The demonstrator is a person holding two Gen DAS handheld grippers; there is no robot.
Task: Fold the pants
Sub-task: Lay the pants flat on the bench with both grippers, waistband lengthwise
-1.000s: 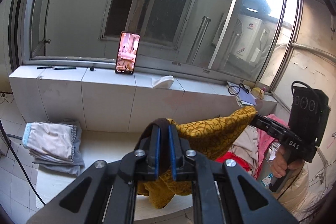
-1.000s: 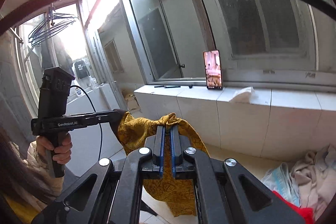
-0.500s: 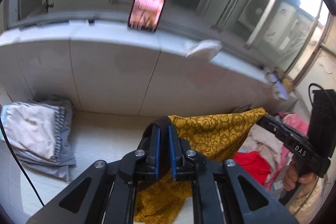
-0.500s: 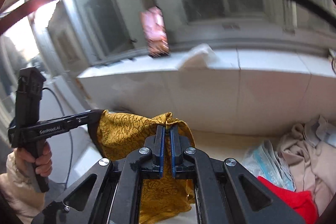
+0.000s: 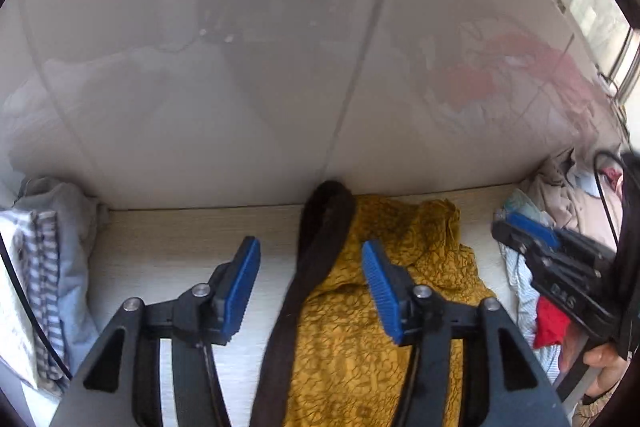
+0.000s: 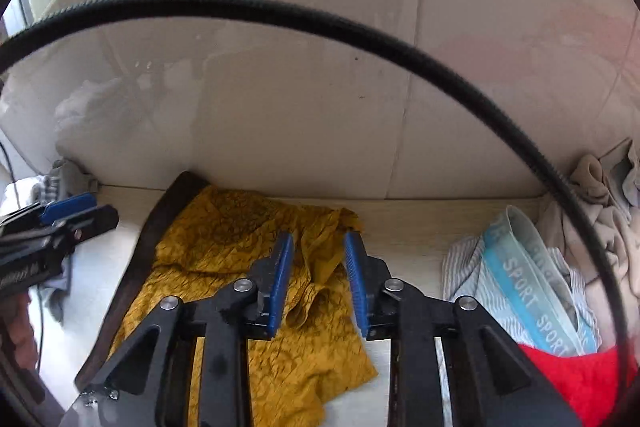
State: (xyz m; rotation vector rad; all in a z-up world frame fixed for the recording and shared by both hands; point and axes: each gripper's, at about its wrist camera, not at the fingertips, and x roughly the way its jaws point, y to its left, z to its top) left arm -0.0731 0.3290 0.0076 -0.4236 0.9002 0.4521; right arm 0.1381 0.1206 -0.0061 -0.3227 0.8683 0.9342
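The mustard-yellow patterned pants (image 5: 380, 291) with a dark brown waistband (image 5: 316, 251) lie crumpled on the pale shelf surface (image 5: 168, 243), against the white tiled wall. They also show in the right wrist view (image 6: 240, 267). My left gripper (image 5: 310, 287) is open, low over the waistband, holding nothing. My right gripper (image 6: 318, 283) is open over the pants' right part, holding nothing. The right gripper also shows in the left wrist view (image 5: 532, 235), and the left gripper shows in the right wrist view (image 6: 72, 215).
A folded grey and striped stack (image 5: 44, 259) lies at the left. A heap of clothes lies at the right: a striped piece with a light blue SPORT band (image 6: 528, 287), a red cloth (image 6: 576, 375) and beige cloth (image 6: 592, 203). A black cable (image 6: 360, 27) arcs across the right wrist view.
Both grippers came down from holding the pants up, opened and let go. The pants now lie on the shelf. The views tipped down from the window to the wall and shelf.
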